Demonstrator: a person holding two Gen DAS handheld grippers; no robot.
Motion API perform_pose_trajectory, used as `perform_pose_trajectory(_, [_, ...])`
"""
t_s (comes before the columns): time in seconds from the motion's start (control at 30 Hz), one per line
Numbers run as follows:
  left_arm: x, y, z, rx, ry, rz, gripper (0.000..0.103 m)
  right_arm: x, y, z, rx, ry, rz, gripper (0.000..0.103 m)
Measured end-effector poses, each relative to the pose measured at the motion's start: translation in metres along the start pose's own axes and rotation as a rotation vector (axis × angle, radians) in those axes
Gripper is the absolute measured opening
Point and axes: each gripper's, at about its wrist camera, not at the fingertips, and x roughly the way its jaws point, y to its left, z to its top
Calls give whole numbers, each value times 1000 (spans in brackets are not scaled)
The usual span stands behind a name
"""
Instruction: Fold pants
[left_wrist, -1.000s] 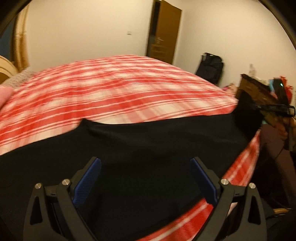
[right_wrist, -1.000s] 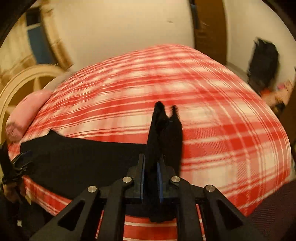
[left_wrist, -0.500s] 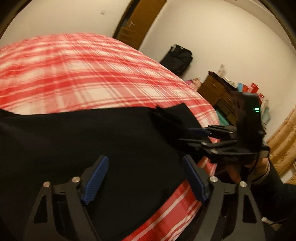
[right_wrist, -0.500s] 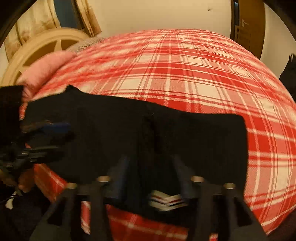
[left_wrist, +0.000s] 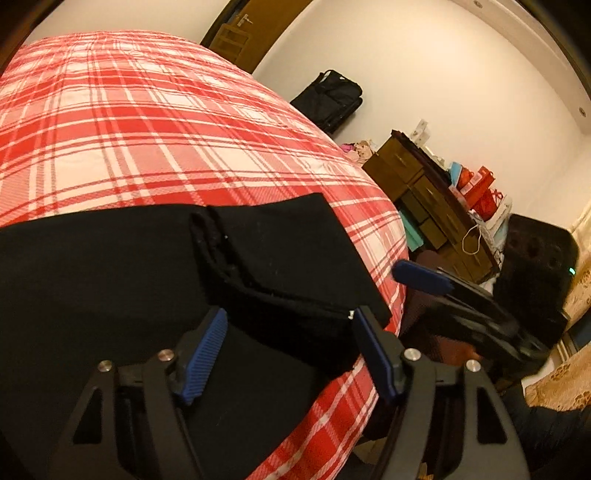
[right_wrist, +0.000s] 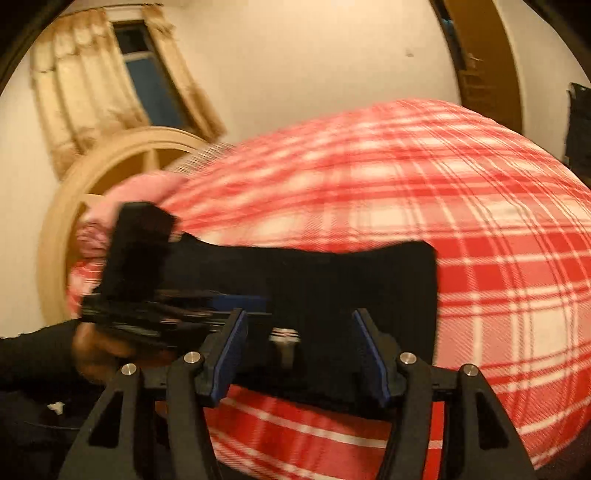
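- Since a second ago, my right gripper (right_wrist: 299, 352) has let go of the black pants (left_wrist: 110, 280); its blue pads now stand wide apart with nothing between them.
- Folded-over pant end (left_wrist: 295, 254) now lies flat on the rest of the garment, near the bed's edge.
- My left gripper (left_wrist: 288, 354) hovers over the pants, fingers spread wide, holding nothing.
- Pants lie across the near edge of the red plaid bedspread (left_wrist: 147, 129).
- Right view is motion-blurred; a pink pillow (right_wrist: 122, 206) sits by the headboard (right_wrist: 74, 206).
- Dresser (left_wrist: 424, 195) and black bag (left_wrist: 328, 99) stand beyond the bed.
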Motion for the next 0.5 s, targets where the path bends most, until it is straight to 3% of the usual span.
perform_pose_trajectory(0.1, [4, 0, 3, -13, 5, -1, 72, -3, 2, 0, -8, -25, -18, 64])
perform_pose_trajectory(0.27, [-1, -5, 7, -29, -5, -30, 73, -7, -20, 0, 105, -66, -13, 64])
perform_pose_trajectory(0.4, [5, 3, 8, -60, 6, 3, 77, -8, -34, 0, 179, -83, -38, 65])
perform_pose_trajectory(0.5, [12, 2, 11, -51, 14, 22, 54, -3, -36, 0, 184, -71, -61, 65])
